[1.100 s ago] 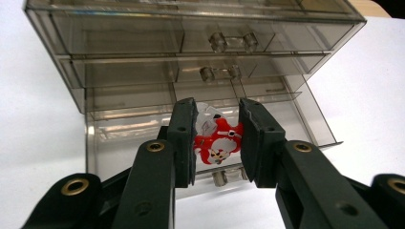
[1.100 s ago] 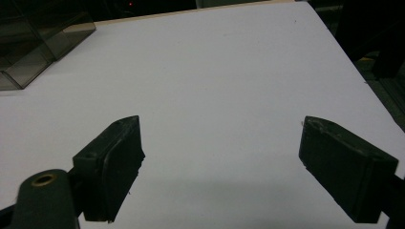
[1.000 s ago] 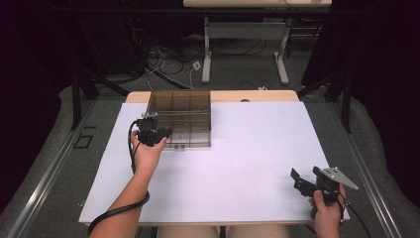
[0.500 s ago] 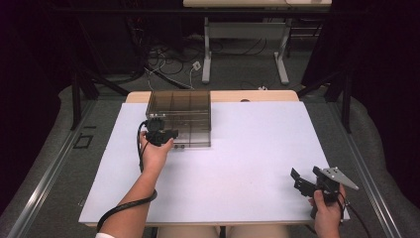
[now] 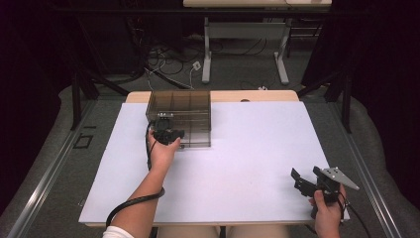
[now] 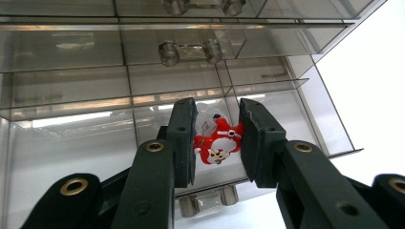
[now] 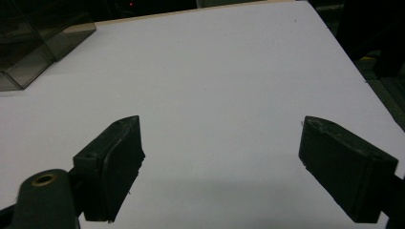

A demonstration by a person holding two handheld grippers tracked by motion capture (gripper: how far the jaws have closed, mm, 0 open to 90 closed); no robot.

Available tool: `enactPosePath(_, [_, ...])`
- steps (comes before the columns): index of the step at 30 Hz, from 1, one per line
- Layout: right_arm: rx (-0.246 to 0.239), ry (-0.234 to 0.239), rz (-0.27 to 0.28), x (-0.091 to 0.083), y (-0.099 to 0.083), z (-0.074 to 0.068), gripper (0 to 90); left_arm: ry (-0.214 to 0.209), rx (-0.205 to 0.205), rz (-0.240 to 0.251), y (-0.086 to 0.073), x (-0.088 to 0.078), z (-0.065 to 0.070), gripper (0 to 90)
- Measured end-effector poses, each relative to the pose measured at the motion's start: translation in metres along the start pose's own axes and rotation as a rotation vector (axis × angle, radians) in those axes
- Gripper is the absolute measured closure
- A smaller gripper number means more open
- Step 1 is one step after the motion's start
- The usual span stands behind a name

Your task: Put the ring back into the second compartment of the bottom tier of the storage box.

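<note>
The left gripper [image 6: 217, 143] is clamped on a small red toy [image 6: 217, 143], its two pads pressing the toy's sides, right in front of the smoky clear drawer box [image 6: 143, 71] and just above the box's lowest drawer front. In the high view that box [image 5: 190, 106] stands at the far left of the white table [image 5: 247, 148], with the left gripper [image 5: 166, 133] at its near face. The right gripper [image 7: 219, 162] hangs over bare table near the right front corner, well apart from the box, its jaws spread wide with nothing between them.
</note>
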State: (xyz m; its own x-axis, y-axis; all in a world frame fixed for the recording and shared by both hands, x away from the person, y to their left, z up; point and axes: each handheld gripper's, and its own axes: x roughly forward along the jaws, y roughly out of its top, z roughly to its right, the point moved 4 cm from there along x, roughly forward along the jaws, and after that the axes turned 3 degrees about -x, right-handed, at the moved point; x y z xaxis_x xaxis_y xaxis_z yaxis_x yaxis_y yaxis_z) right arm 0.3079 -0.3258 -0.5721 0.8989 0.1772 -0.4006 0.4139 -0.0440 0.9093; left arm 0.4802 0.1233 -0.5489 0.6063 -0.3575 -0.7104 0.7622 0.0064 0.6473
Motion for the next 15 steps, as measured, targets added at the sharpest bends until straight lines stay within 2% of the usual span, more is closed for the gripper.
enactPosePath(10, [-0.003,0.000,-0.001,-0.0001,0.0001,0.0002,14.6,-0.004,0.000,-0.002,-0.0002,-0.0001,-0.0009,66.3])
enactPosePath(15, [0.003,0.003,-0.003,-0.0001,0.0000,-0.0007,14.6,-0.009,0.001,0.006,0.0000,-0.0016,-0.0015,57.8])
